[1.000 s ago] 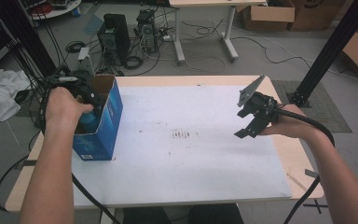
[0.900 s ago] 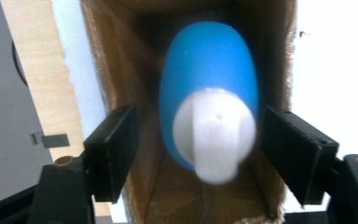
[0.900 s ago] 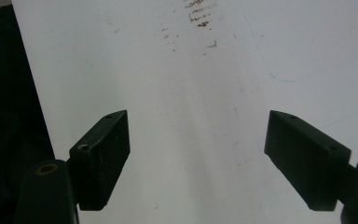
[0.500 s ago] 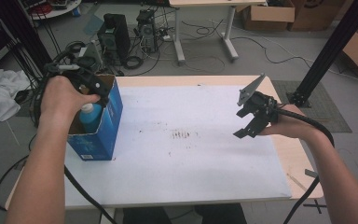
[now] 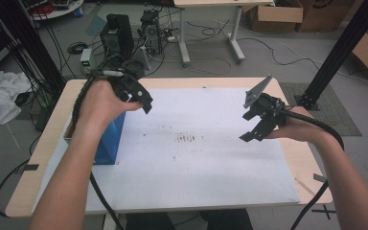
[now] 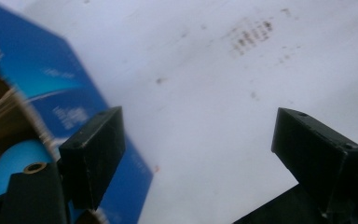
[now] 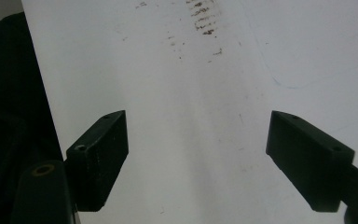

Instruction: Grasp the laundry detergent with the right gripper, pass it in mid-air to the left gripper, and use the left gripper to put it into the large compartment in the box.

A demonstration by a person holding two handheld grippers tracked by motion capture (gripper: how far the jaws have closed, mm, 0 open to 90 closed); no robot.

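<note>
A blue cardboard box (image 5: 106, 141) stands open-topped at the left of the white mat (image 5: 196, 172). In the left gripper view the box (image 6: 51, 79) sits at the left, with a light-blue round thing (image 6: 14, 161) inside it. My left gripper (image 5: 141, 101) hovers over the box's far right corner. Its jaws (image 6: 191, 149) have just been opening and stand open with nothing between them. My right gripper (image 5: 253, 129) is held above the mat's right side. It is open (image 7: 193, 149) with bare mat between its jaws, which have opened a little further.
Brown stains (image 5: 188, 139) mark the mat's middle. The wooden table (image 5: 48, 143) shows around the mat. Behind it on the floor are computer towers (image 5: 120, 31), cables and a desk's legs. A black frame post (image 5: 338, 52) rises at the right. A white cloth (image 5: 0, 98) lies at the left.
My left hand has lifted out of the blue box and moved right and away, its jaws opening. The light-blue thing stays in the box. The right hand has kept still.
</note>
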